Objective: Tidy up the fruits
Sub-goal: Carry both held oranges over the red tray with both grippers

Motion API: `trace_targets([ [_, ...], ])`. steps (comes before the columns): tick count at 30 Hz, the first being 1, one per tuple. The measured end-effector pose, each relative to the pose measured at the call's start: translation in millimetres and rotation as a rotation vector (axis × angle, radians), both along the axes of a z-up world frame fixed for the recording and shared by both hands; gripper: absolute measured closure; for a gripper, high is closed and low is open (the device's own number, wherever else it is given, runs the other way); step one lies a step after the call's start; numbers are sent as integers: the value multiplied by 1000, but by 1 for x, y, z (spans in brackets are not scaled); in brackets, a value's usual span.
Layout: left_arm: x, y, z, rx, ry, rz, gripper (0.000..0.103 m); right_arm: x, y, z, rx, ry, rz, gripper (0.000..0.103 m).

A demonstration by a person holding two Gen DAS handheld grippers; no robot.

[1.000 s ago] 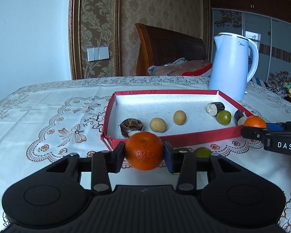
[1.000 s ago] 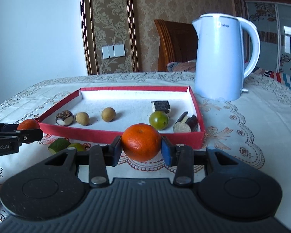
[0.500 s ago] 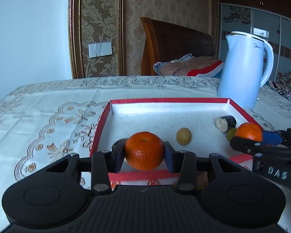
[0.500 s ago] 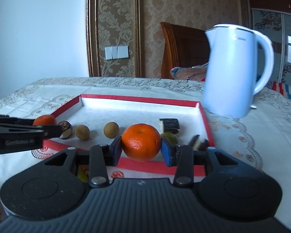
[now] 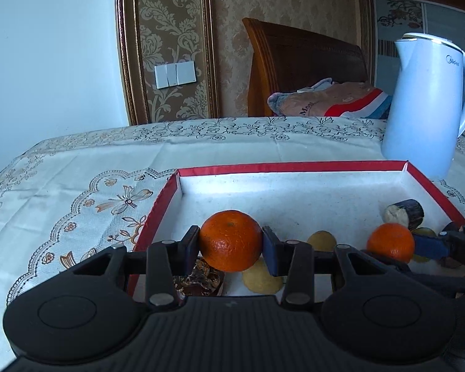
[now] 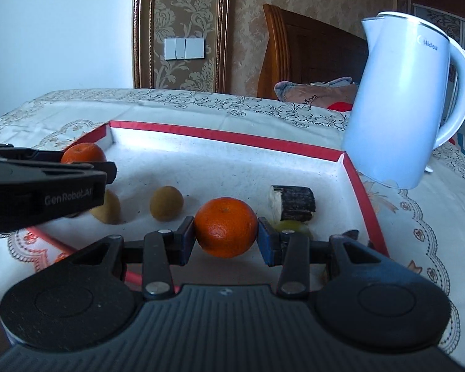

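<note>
My left gripper (image 5: 231, 246) is shut on an orange tangerine (image 5: 231, 240) and holds it above the left front of the red-rimmed white tray (image 5: 294, 167). My right gripper (image 6: 226, 232) is shut on a second tangerine (image 6: 226, 226) above the tray's front right (image 6: 350, 167). Each gripper shows in the other's view: the right one (image 5: 412, 245) with its tangerine (image 5: 390, 241), the left one (image 6: 108, 167) with its tangerine (image 6: 83, 153). In the tray lie yellowish round fruits (image 6: 166, 203), dark-skinned cut pieces (image 6: 293, 203), a green fruit (image 6: 291, 225) and a dark brown fruit (image 5: 201, 280).
A white electric kettle (image 5: 427, 105) stands just behind the tray's right corner on the embroidered tablecloth (image 5: 77, 186). A wooden chair (image 5: 303, 62) with folded cloth on it stands behind the table.
Both grippers have moved forward and up from in front of the tray to over its inside, each still holding its tangerine. The green pieces on the cloth have dropped out of view.
</note>
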State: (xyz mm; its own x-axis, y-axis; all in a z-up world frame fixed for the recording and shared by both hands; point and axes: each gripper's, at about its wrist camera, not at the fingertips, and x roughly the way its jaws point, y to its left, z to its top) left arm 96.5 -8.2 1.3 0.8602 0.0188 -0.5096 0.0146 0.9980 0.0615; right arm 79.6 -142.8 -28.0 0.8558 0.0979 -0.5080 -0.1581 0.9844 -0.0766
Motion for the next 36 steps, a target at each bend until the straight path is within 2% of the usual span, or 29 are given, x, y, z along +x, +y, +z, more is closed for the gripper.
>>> trace_targets([
  [14, 19, 5, -11, -17, 25, 28, 62, 33, -2, -1, -19, -18, -71, 63],
  [17, 20, 9, -12, -34, 25, 27, 62, 34, -2, -1, -23, -21, -70, 63],
  [29, 19, 9, -14, -14, 5, 35, 61, 34, -10, 0, 16, -26, -82, 64],
  [32, 18, 10, -14, -20, 4, 44, 56, 33, -11, 1, 19, -28, -83, 64],
  [35, 18, 15, -14, -43, 9, 48, 52, 32, -11, 1, 18, -36, -87, 58],
  [36, 18, 15, -14, -46, 10, 48, 51, 31, -12, 1, 20, -40, -90, 52],
])
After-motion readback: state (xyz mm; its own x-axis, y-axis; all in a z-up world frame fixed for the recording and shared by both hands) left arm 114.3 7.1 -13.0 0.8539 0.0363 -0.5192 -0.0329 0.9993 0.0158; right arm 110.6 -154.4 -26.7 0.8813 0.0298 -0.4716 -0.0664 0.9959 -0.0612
